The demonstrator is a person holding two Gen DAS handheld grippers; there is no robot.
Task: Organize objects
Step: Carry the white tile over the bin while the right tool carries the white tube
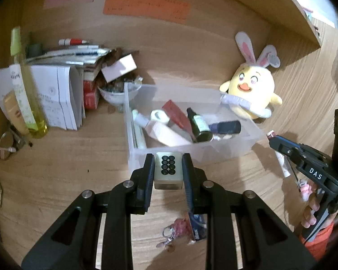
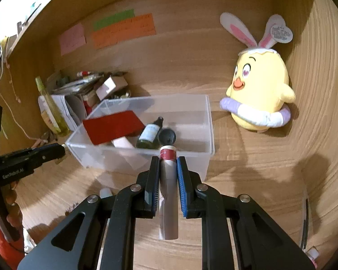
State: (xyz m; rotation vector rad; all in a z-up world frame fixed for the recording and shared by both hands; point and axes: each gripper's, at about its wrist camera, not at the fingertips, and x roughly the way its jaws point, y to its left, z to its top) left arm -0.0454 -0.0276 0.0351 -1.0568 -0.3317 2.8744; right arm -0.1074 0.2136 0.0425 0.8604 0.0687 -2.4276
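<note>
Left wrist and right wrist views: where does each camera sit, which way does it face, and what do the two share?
Left wrist: on the left gripper, looking along its fingers, shut on a mahjong tile, toward the clear bin; the right gripper and fingers of the person's hand show at right.
Right wrist: on the right gripper, shut on a tube, facing the bin; the left gripper enters at left.
Shared: bin, plush chick, sticky notes.

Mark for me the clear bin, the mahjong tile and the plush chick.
clear bin (image 1: 191, 155), left wrist view, on its near wall.
mahjong tile (image 1: 168, 165), left wrist view, on its dotted face.
plush chick (image 2: 261, 83), right wrist view, on its yellow belly.
</note>
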